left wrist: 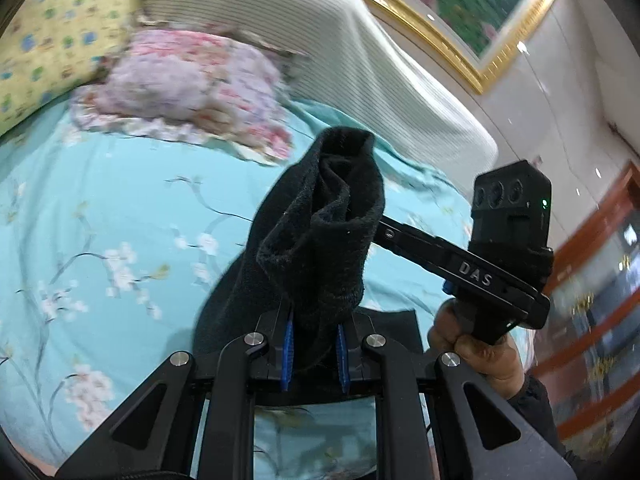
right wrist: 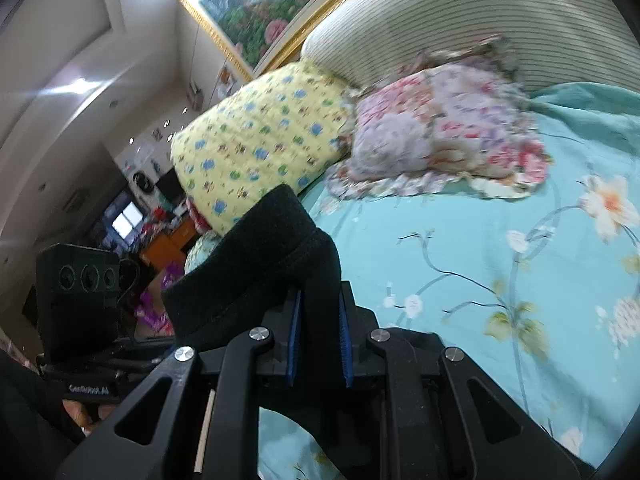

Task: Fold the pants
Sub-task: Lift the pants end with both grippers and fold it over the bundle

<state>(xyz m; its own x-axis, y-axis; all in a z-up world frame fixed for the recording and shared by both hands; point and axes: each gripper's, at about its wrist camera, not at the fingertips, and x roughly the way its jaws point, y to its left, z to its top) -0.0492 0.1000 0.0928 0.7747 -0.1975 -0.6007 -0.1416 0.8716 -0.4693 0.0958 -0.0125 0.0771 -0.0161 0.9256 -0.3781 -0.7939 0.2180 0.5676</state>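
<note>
The pants [left wrist: 316,240] are black fleece-like fabric, bunched and lifted above a bed with a turquoise flowered sheet [left wrist: 120,220]. My left gripper [left wrist: 314,332] is shut on a thick fold of the pants between its blue pads. The right gripper's body [left wrist: 508,236] shows at the right of the left wrist view, its fingers hidden behind the cloth. In the right wrist view my right gripper [right wrist: 320,320] is shut on another fold of the pants [right wrist: 260,264]. The left gripper's body [right wrist: 80,300] is close at the left.
A pink flowered pillow [left wrist: 188,88] and a yellow patterned pillow [left wrist: 52,40] lie at the head of the bed against a striped headboard [left wrist: 360,60]. A gold-framed picture [left wrist: 480,8] hangs on the wall. Cluttered furniture [right wrist: 160,232] stands beside the bed.
</note>
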